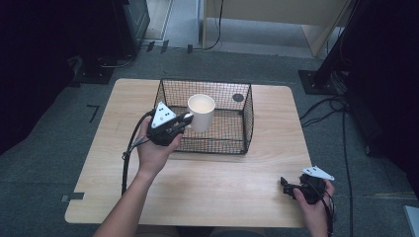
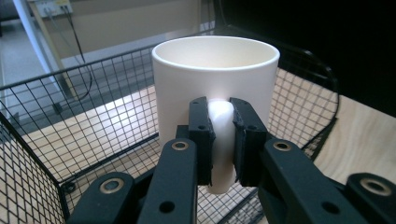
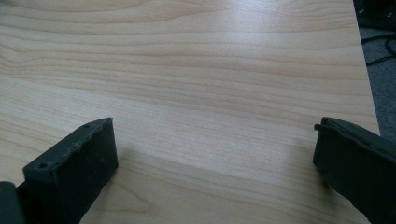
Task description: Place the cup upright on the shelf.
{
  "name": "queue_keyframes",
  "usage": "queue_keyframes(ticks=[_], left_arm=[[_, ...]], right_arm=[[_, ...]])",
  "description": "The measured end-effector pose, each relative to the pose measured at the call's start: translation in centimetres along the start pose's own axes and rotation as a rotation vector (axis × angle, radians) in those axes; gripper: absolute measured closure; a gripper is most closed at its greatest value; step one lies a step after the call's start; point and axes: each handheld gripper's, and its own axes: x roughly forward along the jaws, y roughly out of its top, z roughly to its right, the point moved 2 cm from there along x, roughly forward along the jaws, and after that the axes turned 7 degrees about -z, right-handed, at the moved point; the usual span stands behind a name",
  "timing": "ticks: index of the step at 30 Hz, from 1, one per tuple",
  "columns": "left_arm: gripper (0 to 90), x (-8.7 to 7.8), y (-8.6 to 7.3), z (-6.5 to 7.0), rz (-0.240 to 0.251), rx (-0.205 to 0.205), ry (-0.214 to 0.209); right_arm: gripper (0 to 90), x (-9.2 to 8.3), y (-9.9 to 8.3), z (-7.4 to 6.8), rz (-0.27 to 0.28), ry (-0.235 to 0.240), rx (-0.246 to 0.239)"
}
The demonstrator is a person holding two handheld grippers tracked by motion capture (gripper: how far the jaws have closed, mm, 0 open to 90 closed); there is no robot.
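Wood-grain table (image 1: pixel 207 187) under dim light, a person's two forearms coming in from the near edge. On the left side, the left hand (image 1: pixel 155 150) carries the left gripper (image 1: pixel 187 118), a black cable trailing from it down past the wrist. Its jaws are clamped tight on the handle (image 2: pixel 220 140) of a cream mug (image 1: pixel 201 112), one pad pressed to each side of the handle. The mug sits upright in the grip, mouth up, held over the near left corner of a black wire basket (image 1: pixel 247 118); it looks lifted off the basket floor. In the left gripper view the mesh walls run behind and to both sides of the mug (image 2: pixel 215 79), with tabletop showing through the mesh.

The basket stands toward the far middle of the table, open at the top.

Over on the right, near the front right corner of the table, the right hand (image 1: pixel 314 207) holds the right gripper (image 1: pixel 285 186) low over bare wood. Its jaws stand wide apart with nothing between them, well away from mug and basket.
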Motion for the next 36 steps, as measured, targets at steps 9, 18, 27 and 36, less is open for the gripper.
queue_keyframes(ticks=[9, 18, 27, 36], left_arm=[[81.0, 3.6, -0.6, -1.3, -0.028, -0.043, 0.022], [81.1, 6.2, -1.0, -2.8, -0.084, -0.104, 0.041], [81.0, 7.9, -0.4, -3.6, -0.138, -0.106, 0.050], [81.0, 8.9, -0.2, -4.3, -0.189, -0.117, 0.015]], right_arm=[[0.0, 0.0, 0.0, 0.0, 0.001, -0.001, 0.000], [0.0, 0.0, 0.0, 0.0, 0.001, -0.001, 0.000], [0.0, 0.0, 0.0, 0.0, 0.001, -0.001, 0.000], [0.0, 0.0, 0.0, 0.0, 0.001, 0.000, 0.000]])
